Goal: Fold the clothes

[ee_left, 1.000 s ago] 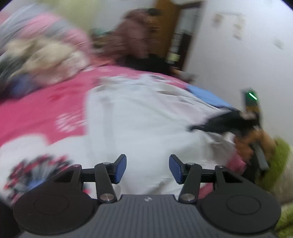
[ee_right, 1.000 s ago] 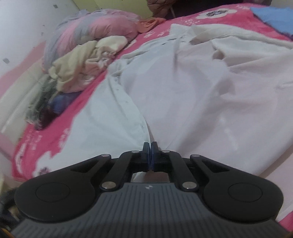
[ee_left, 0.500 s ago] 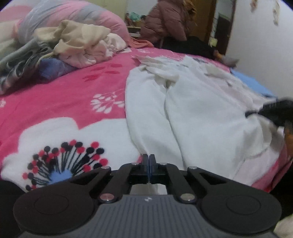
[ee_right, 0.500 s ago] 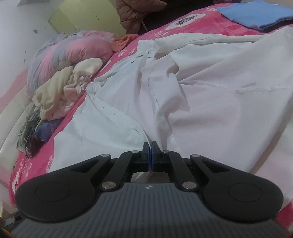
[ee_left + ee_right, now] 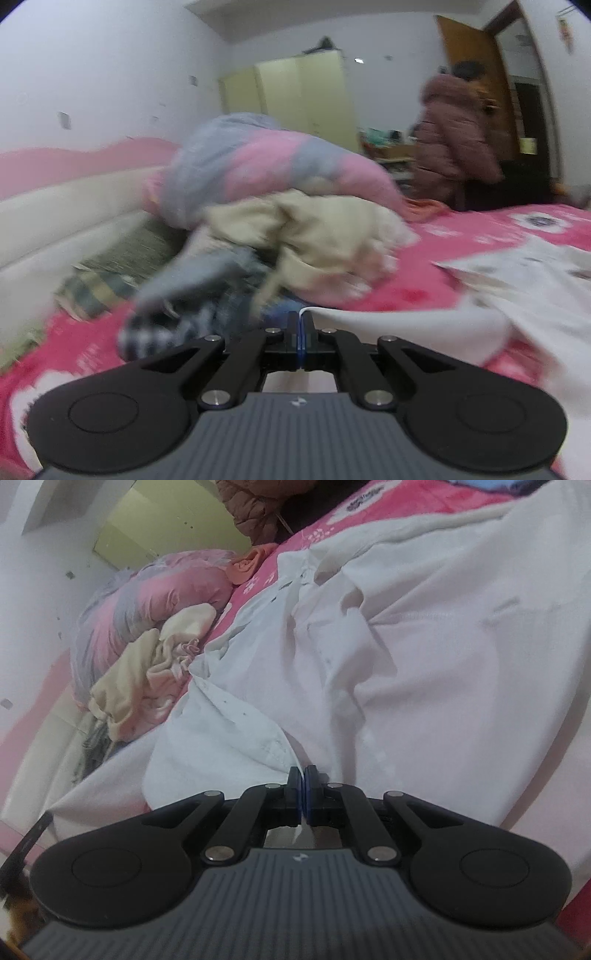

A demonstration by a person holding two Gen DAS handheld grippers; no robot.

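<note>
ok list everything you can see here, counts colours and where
white garment: 1, white, spread on the bed, edges in both grippers
bedspread: 1, pink with flowers, under it all
quilt: 1, pink and grey, bundled by the wall
clothes pile: 1, cream on top, beside the quilt
wardrobe: 1, pale yellow, far wall
person: 1, maroon coat, by the door
left gripper: black, shut on white garment
right gripper: black, shut on white garment

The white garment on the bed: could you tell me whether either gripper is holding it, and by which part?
Both are. The left gripper and the right gripper are each shut on an edge of the white garment.
</note>
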